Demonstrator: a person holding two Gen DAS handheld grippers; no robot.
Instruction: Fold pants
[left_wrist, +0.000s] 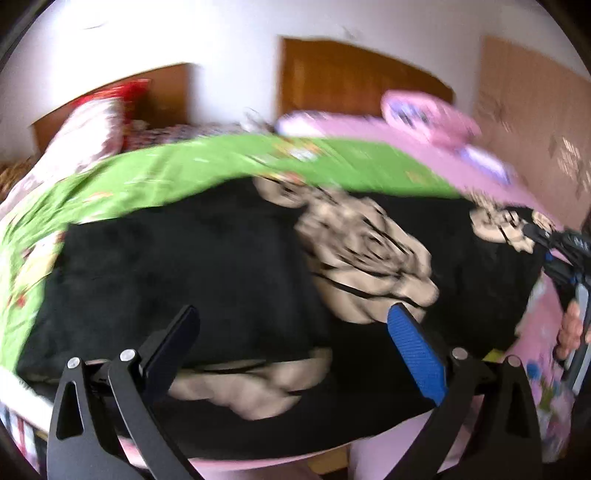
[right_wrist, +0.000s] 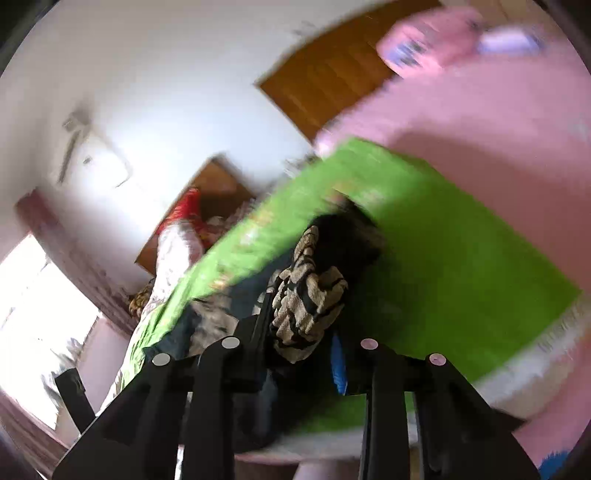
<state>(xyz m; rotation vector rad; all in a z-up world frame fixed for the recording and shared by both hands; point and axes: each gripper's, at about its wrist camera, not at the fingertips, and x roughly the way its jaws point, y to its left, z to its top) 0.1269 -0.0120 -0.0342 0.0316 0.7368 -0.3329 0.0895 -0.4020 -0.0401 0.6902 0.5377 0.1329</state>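
Pants: I see the black pants (left_wrist: 192, 266) with their beige flower print spread across the bed, lying on the green sheet (left_wrist: 155, 177); their near edge hangs toward the bed's front side.
Left gripper: my left gripper (left_wrist: 291, 325) hovers over the near part of the pants with its fingers spread wide, nothing between them. One pad is blue, the other black.
Right gripper: my right gripper (right_wrist: 295, 332) is pinching a bunched fold of the pants (right_wrist: 314, 291), the printed cloth squeezed between the fingers. In the left wrist view this gripper (left_wrist: 554, 251) sits at the pants' right end, with the person's hand (left_wrist: 574, 328) behind it.
Bedding: a pink sheet (left_wrist: 406, 133) lies beyond the green one, with a pink pillow (left_wrist: 428, 114) on it. A red and white bundle (left_wrist: 99, 114) sits at the far left.
Background: wooden headboard (left_wrist: 351, 77) against a white wall (left_wrist: 221, 33).
Sharpness: both views are motion-blurred, so I can't make out fine detail.
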